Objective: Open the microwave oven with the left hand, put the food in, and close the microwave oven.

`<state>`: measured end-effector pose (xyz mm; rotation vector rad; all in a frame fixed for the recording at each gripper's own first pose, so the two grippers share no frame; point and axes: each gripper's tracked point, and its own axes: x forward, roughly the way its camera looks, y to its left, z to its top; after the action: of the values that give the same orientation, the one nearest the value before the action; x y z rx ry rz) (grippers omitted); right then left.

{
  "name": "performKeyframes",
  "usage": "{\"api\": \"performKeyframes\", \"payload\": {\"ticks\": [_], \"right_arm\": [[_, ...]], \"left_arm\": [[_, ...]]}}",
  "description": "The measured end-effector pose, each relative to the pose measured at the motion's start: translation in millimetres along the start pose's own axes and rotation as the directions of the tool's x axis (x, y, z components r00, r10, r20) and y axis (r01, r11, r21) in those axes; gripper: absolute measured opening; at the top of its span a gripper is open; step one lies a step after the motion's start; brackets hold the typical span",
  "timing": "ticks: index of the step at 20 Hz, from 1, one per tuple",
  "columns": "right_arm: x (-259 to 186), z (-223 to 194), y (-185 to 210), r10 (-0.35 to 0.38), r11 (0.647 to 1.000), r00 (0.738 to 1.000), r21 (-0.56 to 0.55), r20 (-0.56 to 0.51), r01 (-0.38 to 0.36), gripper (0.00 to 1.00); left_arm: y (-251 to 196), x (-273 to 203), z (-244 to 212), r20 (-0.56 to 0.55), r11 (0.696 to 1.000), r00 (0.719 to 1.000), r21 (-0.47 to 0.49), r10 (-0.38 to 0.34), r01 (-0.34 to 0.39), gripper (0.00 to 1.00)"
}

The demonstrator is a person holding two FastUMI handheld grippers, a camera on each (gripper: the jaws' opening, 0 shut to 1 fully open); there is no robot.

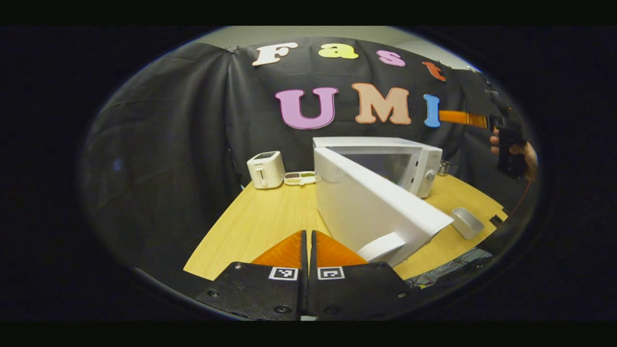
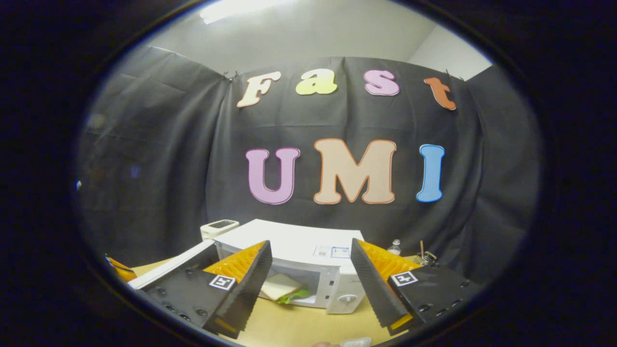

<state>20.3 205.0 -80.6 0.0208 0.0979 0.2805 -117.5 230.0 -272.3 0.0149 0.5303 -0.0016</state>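
Showing the stage before closing: the microwave oven (image 1: 424, 164) stands on a wooden table (image 1: 260, 221) with its door (image 1: 371, 207) swung wide open, and a sandwich (image 2: 282, 289) already lies inside the cavity, as seen in the right gripper view. Judged from this, the food is in and only the closing remains.

The left gripper (image 1: 308, 250) has its jaws together with nothing between them. The open door lies just ahead and to the right of its tips, hinged on the side of the oven nearer the toaster; its long axis runs from that hinge toward the camera, and its free end with the handle block (image 1: 381, 246) sits near the fingers. This gripper is the nearer to the door, so the coming move is probably a push on the door's outer face, sweeping it back toward the oven front.

The right gripper (image 2: 311, 284) is held above the table with jaws wide apart and empty, the oven framed between its fingers; in the left gripper view it appears far right, in a hand (image 1: 523, 154).

Elsewhere on the table: a white toaster (image 1: 266, 169), a small snack tray (image 1: 300, 178) beside it, and a white container (image 1: 466, 222) near the front right edge. Black cloth walls the booth.
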Motion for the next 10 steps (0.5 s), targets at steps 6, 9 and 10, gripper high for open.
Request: {"api": "performKeyframes", "payload": {"ticks": [6,9,10], "right_arm": [[-3,27,-37,-0.077,0.996,0.996,0.047,0.039,0.075,0.96],[-10,40,-46,-0.100,0.994,0.993,0.048,0.058,0.098,0.96],[-11,44,-47,-0.105,0.994,0.992,0.042,0.068,0.103,0.96]], "left_arm": [[-17,8,-24,-0.045,0.999,0.999,0.035,-0.028,0.030,0.01],[-27,10,-22,-0.048,0.998,0.998,0.032,-0.047,0.049,0.00],[-31,12,-20,-0.049,0.997,0.997,0.034,-0.061,0.062,0.02]]}}
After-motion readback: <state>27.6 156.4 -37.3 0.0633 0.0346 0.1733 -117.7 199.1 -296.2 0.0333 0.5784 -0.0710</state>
